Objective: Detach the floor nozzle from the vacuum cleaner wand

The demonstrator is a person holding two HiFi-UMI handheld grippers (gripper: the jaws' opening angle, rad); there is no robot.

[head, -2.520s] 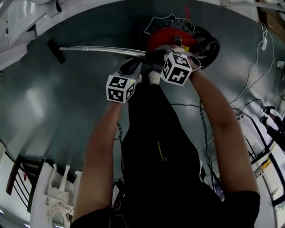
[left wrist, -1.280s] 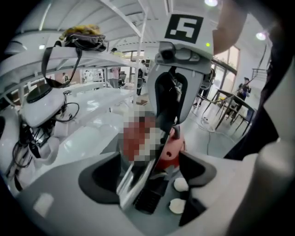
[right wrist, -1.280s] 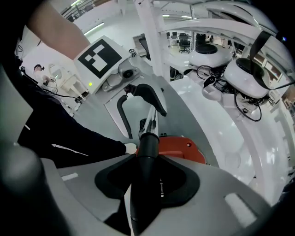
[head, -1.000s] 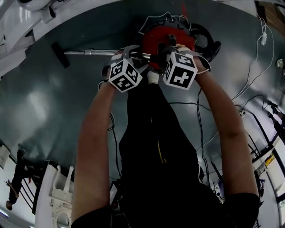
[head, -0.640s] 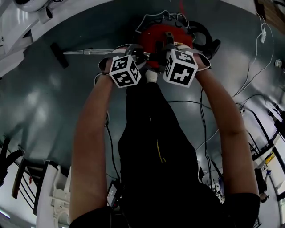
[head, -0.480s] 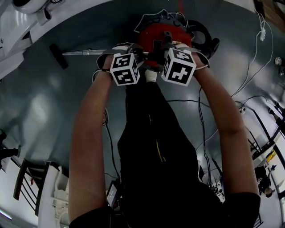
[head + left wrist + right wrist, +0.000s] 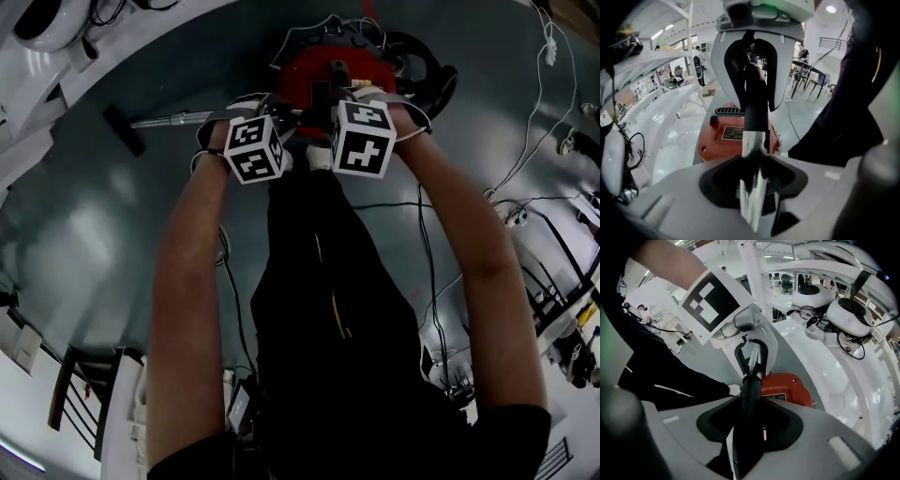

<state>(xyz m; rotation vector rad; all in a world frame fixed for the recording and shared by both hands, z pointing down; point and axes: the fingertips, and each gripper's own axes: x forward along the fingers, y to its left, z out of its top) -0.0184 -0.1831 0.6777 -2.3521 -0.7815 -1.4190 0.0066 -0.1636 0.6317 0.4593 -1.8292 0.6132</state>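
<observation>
A red vacuum canister (image 7: 309, 70) sits on the grey floor ahead of me. Its chrome wand (image 7: 173, 119) runs left to the black floor nozzle (image 7: 124, 129), which is still on the wand's end. In the head view my left gripper (image 7: 251, 114) is on the wand near the canister. In the left gripper view its jaws (image 7: 754, 185) press on the chrome tube (image 7: 753, 154). My right gripper (image 7: 349, 96) sits just to the right. Its jaws (image 7: 750, 423) are shut on the black handle tube (image 7: 751, 392).
A black hose (image 7: 427, 80) coils at the canister's right. Thin cables (image 7: 539, 122) trail over the floor on the right. White curved robot shells (image 7: 843, 315) and frames ring the floor. The person's dark legs (image 7: 328, 309) stand right below the grippers.
The left gripper came up from beside the leg onto the chrome wand, rolled, and its jaws closed on the tube. The right gripper stayed on the black handle tube.
</observation>
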